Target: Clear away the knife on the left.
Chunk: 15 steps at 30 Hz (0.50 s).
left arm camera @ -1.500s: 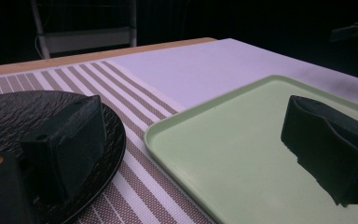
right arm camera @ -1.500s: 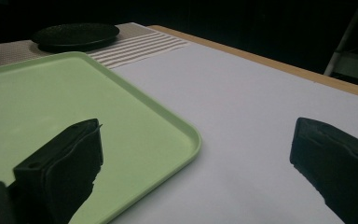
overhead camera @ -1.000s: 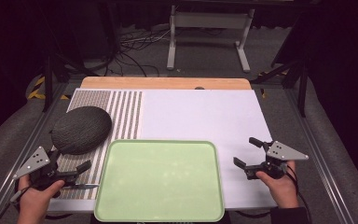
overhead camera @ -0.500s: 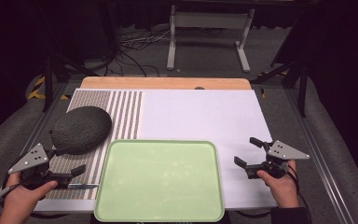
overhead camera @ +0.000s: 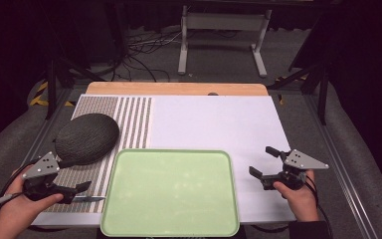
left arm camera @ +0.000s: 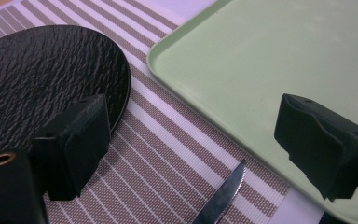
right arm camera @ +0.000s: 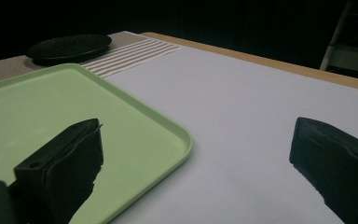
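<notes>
From the high view I see my left gripper (overhead camera: 74, 191) low at the near left corner of the table, its jaws standing apart with nothing between them. Just beneath them lies a steel knife with a serrated blade (overhead camera: 90, 198) on the brown-and-white striped woven placemat (overhead camera: 129, 119), pointing at the left edge of the pale green rectangular plastic tray (overhead camera: 171, 191). In the left gripper view only the blade's tip (left arm camera: 223, 193) comes up from the bottom edge, between the two jaws and touching neither; the handle is cut off there. In the high view it is hidden under my gripper and hand, so I cannot tell its shape or colour. The blade tip lies just beside the tray rim (left arm camera: 177, 88); whether it touches, I cannot tell.

The dark textured round plate (overhead camera: 86, 138) lies on the placemat, behind my left gripper and just beside the tray's far left corner. Its near edge is hidden by the gripper's grey plate in the high view, and the left gripper view crops it at the left.

My right gripper (overhead camera: 264, 164) hangs over the white table surface (overhead camera: 214, 122), just right of the tray, jaws wide apart and empty. The tray's near edge runs out of the high view.
</notes>
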Each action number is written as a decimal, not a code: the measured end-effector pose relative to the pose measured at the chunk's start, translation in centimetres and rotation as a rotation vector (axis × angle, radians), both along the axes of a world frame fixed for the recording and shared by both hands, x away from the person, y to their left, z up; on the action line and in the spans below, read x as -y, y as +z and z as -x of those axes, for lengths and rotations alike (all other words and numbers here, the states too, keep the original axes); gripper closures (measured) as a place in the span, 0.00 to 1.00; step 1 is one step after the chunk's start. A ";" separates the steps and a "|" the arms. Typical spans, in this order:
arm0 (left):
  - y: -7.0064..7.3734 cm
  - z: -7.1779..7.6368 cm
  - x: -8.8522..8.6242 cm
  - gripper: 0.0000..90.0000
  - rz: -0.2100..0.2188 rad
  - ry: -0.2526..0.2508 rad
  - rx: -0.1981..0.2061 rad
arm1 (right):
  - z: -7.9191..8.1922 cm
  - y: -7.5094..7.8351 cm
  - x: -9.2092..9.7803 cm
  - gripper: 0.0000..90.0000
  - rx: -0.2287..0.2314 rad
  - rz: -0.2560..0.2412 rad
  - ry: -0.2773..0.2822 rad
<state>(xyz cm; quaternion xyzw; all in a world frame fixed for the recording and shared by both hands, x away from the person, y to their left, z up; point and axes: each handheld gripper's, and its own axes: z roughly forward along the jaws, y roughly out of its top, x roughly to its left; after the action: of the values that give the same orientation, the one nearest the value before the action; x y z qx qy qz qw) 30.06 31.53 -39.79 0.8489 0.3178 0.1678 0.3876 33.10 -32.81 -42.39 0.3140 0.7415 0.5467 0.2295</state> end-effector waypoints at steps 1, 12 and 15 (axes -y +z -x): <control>0.1 -0.1 0.0 0.12 -0.014 0.001 0.003 | 0.0 0.0 0.0 0.04 0.000 0.006 0.002; 0.7 -0.8 -0.1 0.13 -0.136 -0.022 -0.112 | -0.1 -0.1 -0.2 0.05 -0.002 0.013 0.011; 1.0 -1.0 -0.4 0.13 -0.154 -0.028 -0.151 | -0.1 -0.1 -0.3 0.05 -0.006 0.017 0.014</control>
<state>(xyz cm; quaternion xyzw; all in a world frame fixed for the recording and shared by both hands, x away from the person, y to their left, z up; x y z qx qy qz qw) 31.04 31.90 -38.83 0.8908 0.3202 0.1218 0.2986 33.23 -32.51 -42.50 0.3083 0.7490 0.5411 0.2261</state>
